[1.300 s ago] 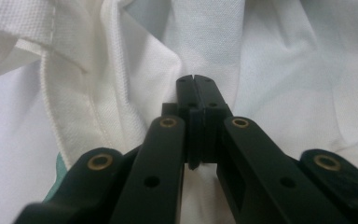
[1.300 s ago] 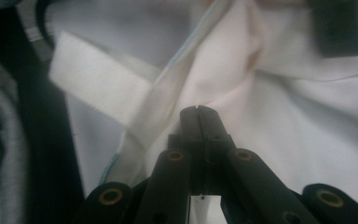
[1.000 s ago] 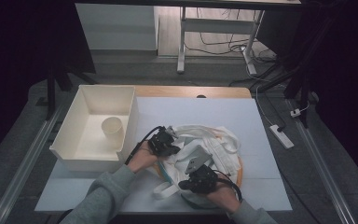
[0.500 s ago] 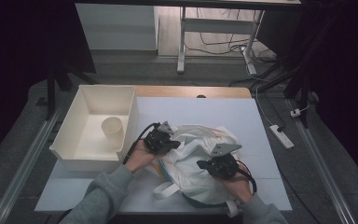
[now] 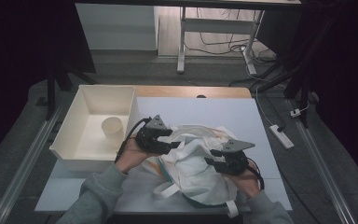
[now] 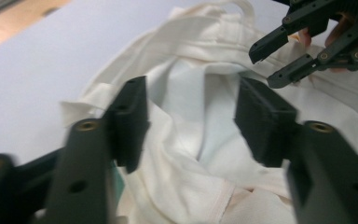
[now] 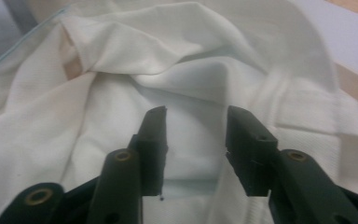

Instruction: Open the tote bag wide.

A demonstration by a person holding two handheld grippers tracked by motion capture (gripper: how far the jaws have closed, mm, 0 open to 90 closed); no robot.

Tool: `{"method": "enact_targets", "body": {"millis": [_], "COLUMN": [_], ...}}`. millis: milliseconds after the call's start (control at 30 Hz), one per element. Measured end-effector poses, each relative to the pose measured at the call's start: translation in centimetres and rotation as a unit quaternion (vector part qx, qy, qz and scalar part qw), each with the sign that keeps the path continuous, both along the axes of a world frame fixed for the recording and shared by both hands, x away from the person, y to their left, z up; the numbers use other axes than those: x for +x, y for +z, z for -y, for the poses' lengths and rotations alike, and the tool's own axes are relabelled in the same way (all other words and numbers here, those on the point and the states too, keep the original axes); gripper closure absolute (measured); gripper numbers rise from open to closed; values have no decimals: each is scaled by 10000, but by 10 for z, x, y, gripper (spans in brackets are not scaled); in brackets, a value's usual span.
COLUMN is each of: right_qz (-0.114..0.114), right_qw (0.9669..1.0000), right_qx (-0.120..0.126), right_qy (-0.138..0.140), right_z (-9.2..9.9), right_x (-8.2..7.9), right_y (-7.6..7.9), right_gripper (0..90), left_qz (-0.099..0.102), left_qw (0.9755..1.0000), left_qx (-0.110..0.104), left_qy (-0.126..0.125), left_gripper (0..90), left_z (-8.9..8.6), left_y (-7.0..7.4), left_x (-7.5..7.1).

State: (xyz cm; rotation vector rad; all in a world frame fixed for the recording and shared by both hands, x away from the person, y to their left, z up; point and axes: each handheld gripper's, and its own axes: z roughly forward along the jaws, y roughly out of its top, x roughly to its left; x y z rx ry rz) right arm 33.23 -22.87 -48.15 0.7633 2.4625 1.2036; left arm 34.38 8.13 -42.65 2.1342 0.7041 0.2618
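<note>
A crumpled cream cloth bag with webbing straps lies on the white table, near its front. My left gripper hovers over the bag's left edge, and its jaws have just been opening. In the left gripper view the left gripper stands open above a fold of the cloth, pads clear of it. My right gripper is at the bag's right side, and its jaws have just been opening too. In the right gripper view the right gripper stands open over the cloth without pressing on it.
A white bin stands at the table's left with a paper cup upright inside. A strip of bare wood runs along the table's far edge. On the floor to the right lies a power strip.
Both grippers were shut and now stand open. The right hand moved from the bag's front edge to its right side. The left hand rose a little. The bag has puffed up.
</note>
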Motion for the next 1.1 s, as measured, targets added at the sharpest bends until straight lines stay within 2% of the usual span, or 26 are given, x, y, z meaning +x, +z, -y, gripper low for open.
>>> {"method": "enact_targets", "body": {"millis": [100, 233, 367, 433, 467, 533, 633, 700, 833, 933, 1100], "right_qz": [39, 86, 108, 118, 130, 112, 90, 79, 116, 84, 77], "right_qw": [9999, 9996, 9995, 9995, 9995, 9995, 9995, 9996, 9997, 9998, 9998], "right_qx": [64, 171, 179, 157, 139, 122, 88, 71, -25, -67, -48], "right_qy": [-95, -189, -249, -258, -257, -267, -277, -258, -208, -194, -173], "right_z": [7, 16, 21, 22, 23, 23, 23, 22, 19, 19, 18], "right_x": [2, 4, 4, 4, 4, 5, 4, 3, 2, 2, 1], "right_y": [2, 5, 6, 7, 7, 6, 6, 6, 7, 5, 6], "right_gripper": [537, 511, 502, 499, 497, 495, 495, 495, 495, 495, 496], "left_qz": [27, 81, -50, -26, 76, 349, 471, 510, 490, 445, 426], "left_qw": [9999, 9996, 9984, 9965, 9966, 9974, 9972, 9965, 9956, 9946, 9894], "left_qx": [4, -66, -533, -832, -822, -627, -479, -415, -478, -421, -383], "left_qy": [103, 247, 202, -78, -77, 104, 338, 519, 639, 833, 1331], "left_gripper": [346, 325, 323, 323, 323, 322, 324, 326, 327, 321, 271], "left_z": [-5, -16, -26, -30, -32, -34, -42, -48, -61, -72, -88], "left_y": [5, 11, 22, 31, 35, 42, 43, 42, 43, 42, 38], "left_x": [-2, -5, -15, -24, -27, -32, -31, -28, -24, -19, -11]}}
